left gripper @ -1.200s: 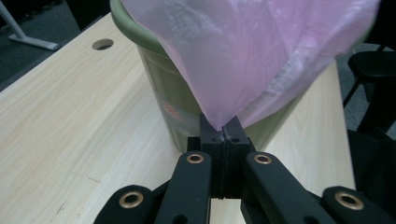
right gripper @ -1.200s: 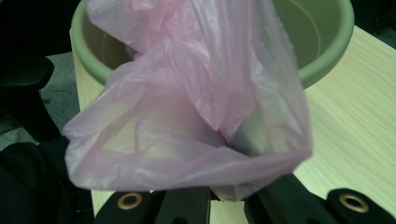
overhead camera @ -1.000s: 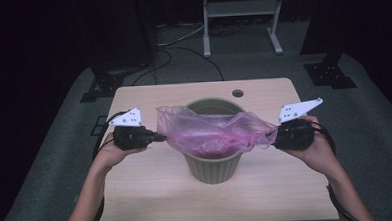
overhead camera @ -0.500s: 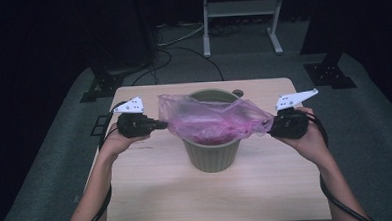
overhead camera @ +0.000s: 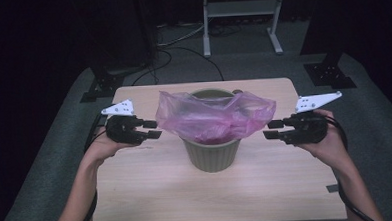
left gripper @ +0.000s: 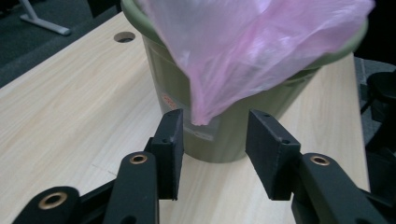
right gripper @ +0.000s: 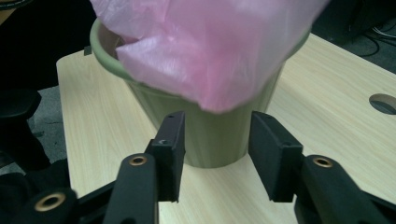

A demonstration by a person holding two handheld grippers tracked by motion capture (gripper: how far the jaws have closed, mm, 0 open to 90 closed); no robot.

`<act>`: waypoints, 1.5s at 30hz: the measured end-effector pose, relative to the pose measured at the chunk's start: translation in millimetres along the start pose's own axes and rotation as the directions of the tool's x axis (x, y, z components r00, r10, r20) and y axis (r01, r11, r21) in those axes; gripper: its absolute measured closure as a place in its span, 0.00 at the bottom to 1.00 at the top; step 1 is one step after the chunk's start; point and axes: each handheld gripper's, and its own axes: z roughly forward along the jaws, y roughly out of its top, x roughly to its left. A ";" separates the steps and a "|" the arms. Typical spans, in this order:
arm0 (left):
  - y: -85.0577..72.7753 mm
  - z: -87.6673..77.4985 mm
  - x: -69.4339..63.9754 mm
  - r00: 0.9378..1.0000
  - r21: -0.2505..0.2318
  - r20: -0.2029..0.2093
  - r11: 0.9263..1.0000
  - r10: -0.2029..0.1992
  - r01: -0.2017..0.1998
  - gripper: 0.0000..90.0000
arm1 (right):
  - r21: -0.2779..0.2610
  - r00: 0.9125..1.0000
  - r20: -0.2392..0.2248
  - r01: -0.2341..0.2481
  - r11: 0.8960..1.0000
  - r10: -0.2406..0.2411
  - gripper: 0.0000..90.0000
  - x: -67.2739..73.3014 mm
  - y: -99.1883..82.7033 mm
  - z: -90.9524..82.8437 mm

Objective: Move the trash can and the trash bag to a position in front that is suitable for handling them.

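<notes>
A pink plastic bag (overhead camera: 215, 115) lies loosely bunched over the mouth of an olive-green bin (overhead camera: 211, 154) at the middle of the table. My left gripper (overhead camera: 156, 130) hovers just left of the bag's edge, and its jaws have just been opening; nothing is pinched between them. On the other side my right gripper (overhead camera: 269, 129) stands a little clear of the bag, its jaws also just opened and empty. In the left gripper view the bag (left gripper: 252, 46) droops over the bin (left gripper: 168, 74) beyond the gripper (left gripper: 214, 122). The right gripper view shows the bag (right gripper: 210, 46), bin (right gripper: 219, 140) and gripper (right gripper: 217, 122) likewise.
The light wooden table (overhead camera: 152, 192) has a round cable hole (left gripper: 124, 36) near its far edge. A white metal stand (overhead camera: 239, 8) and cables sit on the dark floor behind. Dark stand feet (overhead camera: 327, 74) flank the table's back corners.
Both grippers held the bag stretched by its edges; now their jaws stand apart and the bag has slumped onto the bin. Both hands have drawn slightly outward.
</notes>
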 end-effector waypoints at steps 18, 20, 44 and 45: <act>35.9 -14.9 -15.6 0.999 -0.016 0.003 0.999 0.044 -0.044 0.46 | -0.047 0.999 0.002 0.045 0.998 -0.045 0.53 16.0 24.8 -33.0; 37.6 -10.4 -15.1 0.999 -0.016 0.006 0.999 0.042 -0.042 0.45 | -0.039 0.999 -0.002 0.052 0.998 -0.052 0.53 18.0 28.6 -28.3; 39.6 28.4 -10.0 0.998 -0.012 0.047 0.999 0.043 -0.043 0.99 | 0.020 0.999 0.042 -0.013 1.000 0.012 0.98 5.5 33.5 36.0; 38.7 26.8 -10.7 0.997 -0.019 0.049 0.999 0.052 -0.051 0.99 | 0.018 0.999 0.047 -0.007 1.000 0.006 0.98 6.5 33.3 34.9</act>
